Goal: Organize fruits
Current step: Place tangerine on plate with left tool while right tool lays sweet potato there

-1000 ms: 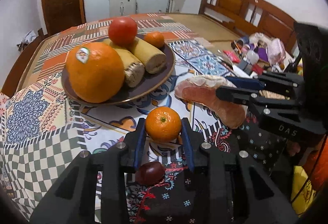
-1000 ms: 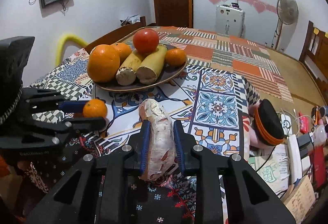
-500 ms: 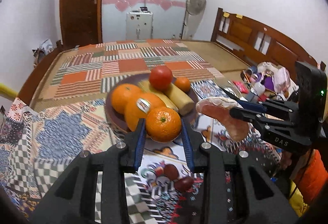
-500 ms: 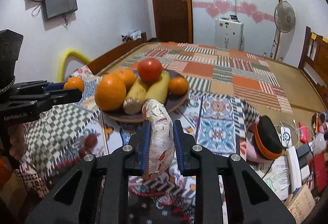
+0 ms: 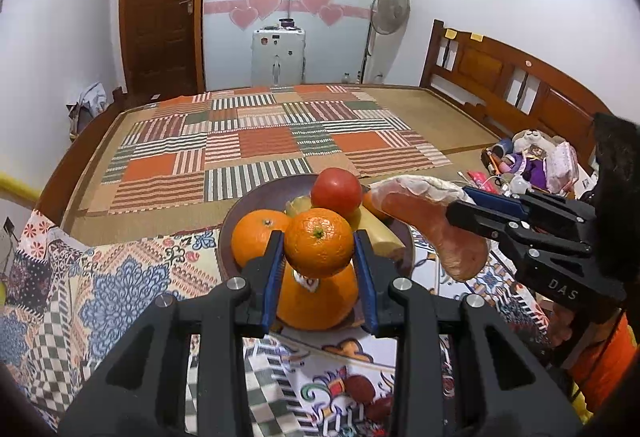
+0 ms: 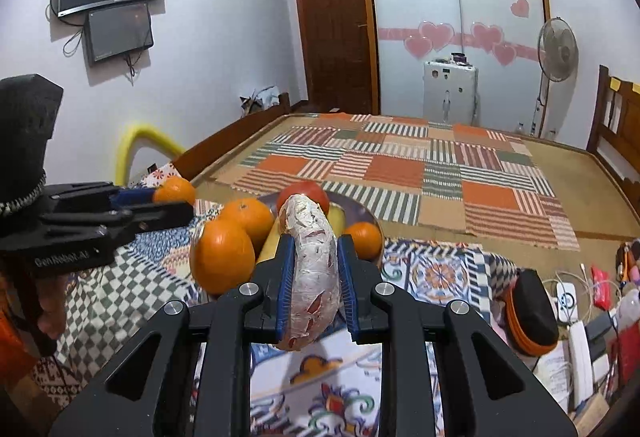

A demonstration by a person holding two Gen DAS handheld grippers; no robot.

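Observation:
My left gripper (image 5: 318, 237) is shut on a small orange (image 5: 319, 242) and holds it in the air, in front of and above a dark plate (image 5: 256, 193). The plate carries two big oranges (image 5: 258, 237), a red tomato (image 5: 336, 189), yellow banana pieces (image 5: 378, 233) and another small orange (image 6: 363, 239). My right gripper (image 6: 316, 241) is shut on a curved pinkish tuber in clear wrap (image 6: 314, 269), raised near the plate's right side. In the left wrist view the right gripper (image 5: 460, 203) and the tuber (image 5: 432, 221) show at the right. The right wrist view has the left gripper (image 6: 176, 199) at the left.
Two small dark red fruits (image 5: 360, 389) lie on the patterned cloth (image 5: 120, 277) below the grippers. A black and orange round case (image 6: 530, 311) and loose clutter (image 6: 580, 317) sit at the right. A striped patchwork mat (image 5: 260, 145) lies behind the plate, with a wooden headboard (image 5: 500, 77) beyond.
Both grippers have risen with their fruit still held. The plate now sits lower and farther in both views, and the cloth with the dark red fruits has dropped away below.

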